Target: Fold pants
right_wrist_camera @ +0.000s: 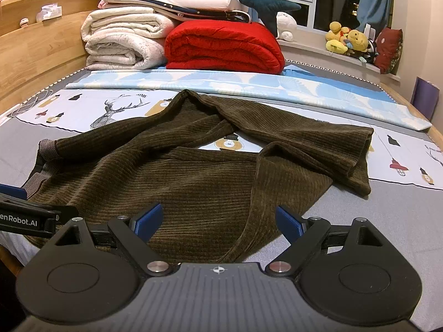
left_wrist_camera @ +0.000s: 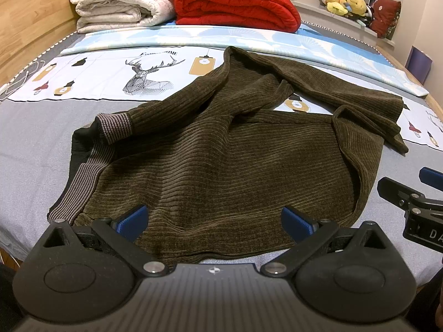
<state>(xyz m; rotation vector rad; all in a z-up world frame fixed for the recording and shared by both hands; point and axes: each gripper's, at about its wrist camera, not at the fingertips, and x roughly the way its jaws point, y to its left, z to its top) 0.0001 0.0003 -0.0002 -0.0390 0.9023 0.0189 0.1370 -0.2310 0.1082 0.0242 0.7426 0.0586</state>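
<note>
1. We hold the left gripper with its jaws spread wide, the blue pads apart and pinching nothing; they hover just above the near edge of the pants.
2. We hold the right gripper the same way, jaws spread, blue pads clear of the cloth, poised over the near right part of the pants.
3. In the left wrist view the right gripper shows at the right edge, just beside the pants' near right corner; in the right wrist view the left gripper shows at the left edge.
4. The pants are brown corduroy and lie crumpled on the bed. The striped waistband sits at the near left, and the wide body spreads rightward across the near side.
5. The long axis runs roughly left to right. One leg climbs from the left to a far peak, then bends back down to the right, ending in a hem at the right.
6. That bent leg lies over the body, and a patch of printed sheet shows through the loop it makes.
7. Farther off lie a pale blue folded cover, a red quilt and white folded blankets.
8. A wooden bed frame runs along the left; plush toys sit on the sill at the far right.
</note>
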